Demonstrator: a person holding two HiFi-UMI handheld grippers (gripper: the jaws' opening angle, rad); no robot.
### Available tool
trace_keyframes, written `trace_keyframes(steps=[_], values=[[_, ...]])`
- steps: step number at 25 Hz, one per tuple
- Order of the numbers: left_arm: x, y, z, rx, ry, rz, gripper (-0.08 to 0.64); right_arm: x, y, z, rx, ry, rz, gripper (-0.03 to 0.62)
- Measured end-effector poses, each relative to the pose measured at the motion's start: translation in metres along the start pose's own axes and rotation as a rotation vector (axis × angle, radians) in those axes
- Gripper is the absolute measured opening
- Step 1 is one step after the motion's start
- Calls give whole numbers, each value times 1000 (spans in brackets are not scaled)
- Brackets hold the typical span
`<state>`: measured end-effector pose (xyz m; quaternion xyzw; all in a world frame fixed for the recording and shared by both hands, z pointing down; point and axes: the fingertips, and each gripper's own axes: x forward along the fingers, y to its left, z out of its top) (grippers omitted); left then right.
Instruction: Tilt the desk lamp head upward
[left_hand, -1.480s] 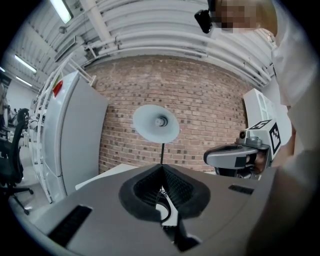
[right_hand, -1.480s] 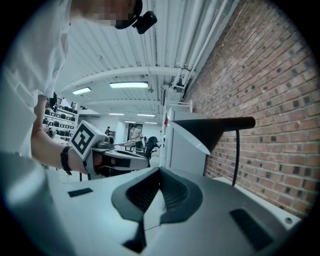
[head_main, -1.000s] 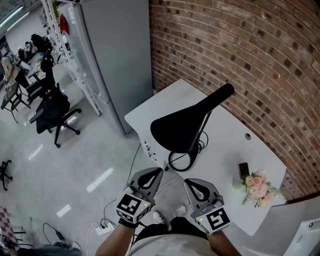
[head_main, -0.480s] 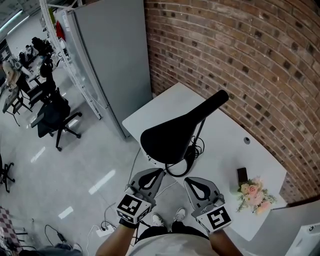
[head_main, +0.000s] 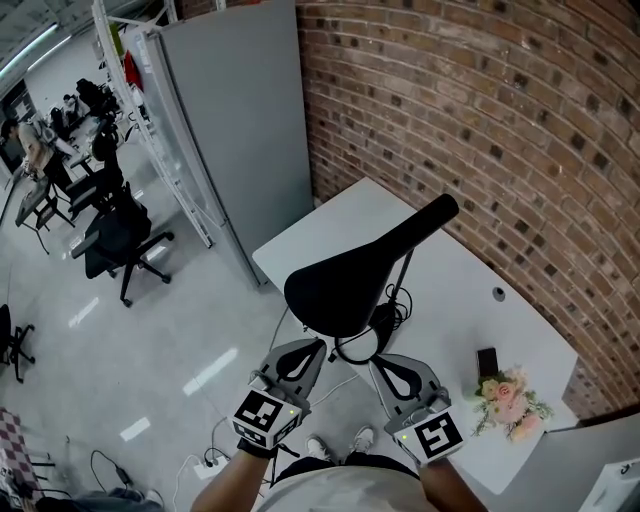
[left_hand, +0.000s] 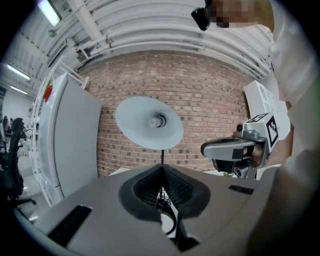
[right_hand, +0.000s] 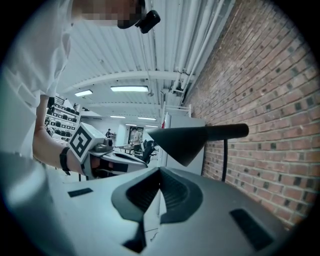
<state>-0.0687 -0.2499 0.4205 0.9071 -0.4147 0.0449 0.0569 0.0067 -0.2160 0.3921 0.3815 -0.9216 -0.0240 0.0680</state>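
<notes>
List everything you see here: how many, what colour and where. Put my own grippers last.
desk lamp: one, black, standing on the desk
desk: one, white, against the brick wall
brick wall: one, red-brown, behind the desk
flower bunch: one, pink and white, at the desk's right end
small dark object: one, black, on the desk beside the flowers; too small to identify
tall panel: one, grey, left of the desk
office chairs: at least two, black, on the floor far left
power strip: one, white, on the floor
left gripper: one, grey, short of the lamp, shut, empty
right gripper: one, grey, beside the left, shut, empty
</notes>
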Motion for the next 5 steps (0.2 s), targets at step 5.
trace_keyframes(steps=[5], values=[[-2,3,4,9,-11,6,8,3,2,0,-15,1,13,14]])
